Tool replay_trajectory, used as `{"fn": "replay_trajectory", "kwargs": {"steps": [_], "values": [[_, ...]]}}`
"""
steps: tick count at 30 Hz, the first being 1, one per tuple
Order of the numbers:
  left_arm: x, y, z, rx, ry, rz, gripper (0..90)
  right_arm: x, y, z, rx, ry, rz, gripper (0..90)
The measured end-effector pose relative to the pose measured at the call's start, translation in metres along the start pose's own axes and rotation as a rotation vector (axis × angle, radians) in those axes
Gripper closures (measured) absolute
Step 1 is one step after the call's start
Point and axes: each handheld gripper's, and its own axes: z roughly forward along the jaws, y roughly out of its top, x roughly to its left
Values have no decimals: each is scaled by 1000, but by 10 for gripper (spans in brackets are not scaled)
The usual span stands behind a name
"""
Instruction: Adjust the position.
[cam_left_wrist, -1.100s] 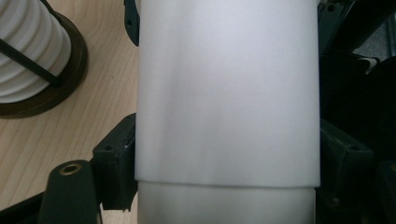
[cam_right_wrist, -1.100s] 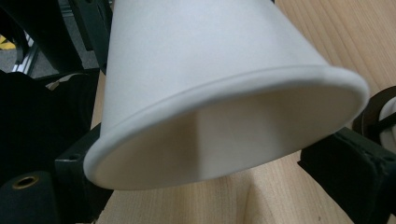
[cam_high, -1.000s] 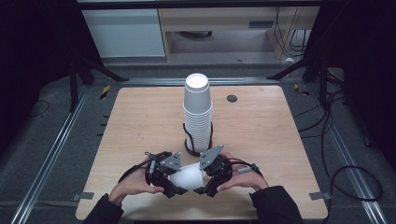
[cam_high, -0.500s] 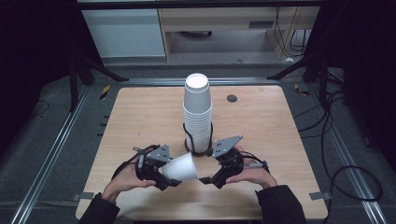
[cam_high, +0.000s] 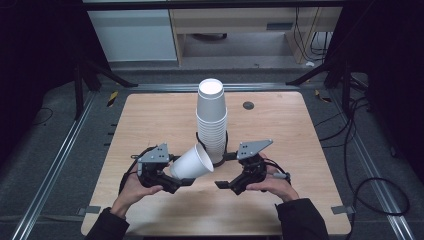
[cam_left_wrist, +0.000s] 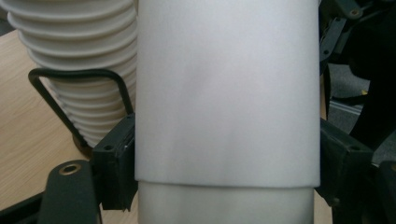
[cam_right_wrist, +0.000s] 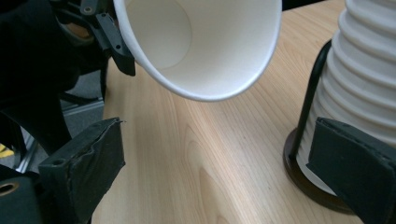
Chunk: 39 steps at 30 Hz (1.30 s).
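Since a second ago our two grippers have split apart. Left gripper (cam_high: 184, 181) has the paper cup (cam_high: 192, 162) clamped, tilted, rim up beside the cup stack (cam_high: 212, 120), near the table's (cam_high: 150, 120) front edge. Right gripper (cam_high: 224, 185) is released, holding nothing.

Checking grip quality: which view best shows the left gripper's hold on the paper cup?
The left gripper view: both jaws press the paper cup's sides. The high view shows it tilted in the left gripper; the right gripper view shows its open mouth.
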Motion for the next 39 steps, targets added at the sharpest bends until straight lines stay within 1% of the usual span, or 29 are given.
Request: {"fn": "replay_trajectory", "kwargs": {"steps": [1, 2, 3, 5, 8, 9, 10, 11, 12, 16, 23, 28, 31, 35, 39], "values": [[-2, 1, 1, -13, -16, -8, 218, 0, 0, 0, -3, 5, 2, 38], [-2, 1, 1, -13, -16, -8, 218, 0, 0, 0, -3, 5, 2, 38], [-4, 2, 3, -15, -22, -1, 218, 2, 2, 0, -29, 24, 10, 39], [-6, 3, 6, -16, -25, 7, 219, 2, 3, 0, -43, 33, 12, 39], [-11, 3, 12, -6, -24, 22, 219, 3, 4, -1, -69, 52, 24, 40], [-12, 3, 14, -2, -33, 30, 219, 3, 5, -2, -75, 55, 26, 40], [-13, 3, 16, 6, -33, 36, 219, 3, 5, -2, -83, 61, 31, 41], [-14, 3, 17, 7, -28, 38, 219, 3, 5, -2, -79, 58, 28, 41], [-15, 3, 18, 13, -37, 41, 219, 4, 5, -2, -79, 58, 27, 41], [-17, 3, 21, 16, -37, 55, 220, 4, 5, 1, -77, 73, 34, 37], [-24, 4, 27, 40, -35, 95, 221, 5, 4, 8, -62, 105, 42, 30], [-27, 4, 31, 45, -42, 104, 220, 7, 4, 11, -63, 122, 43, 34], [-29, 4, 33, 56, -43, 117, 221, 7, 4, 13, -65, 132, 42, 36], [-30, 4, 34, 64, -47, 124, 221, 8, 3, 16, -64, 148, 40, 47], [-30, 4, 34, 69, -49, 128, 222, 6, 2, 16, -59, 167, 51, 56]]}}
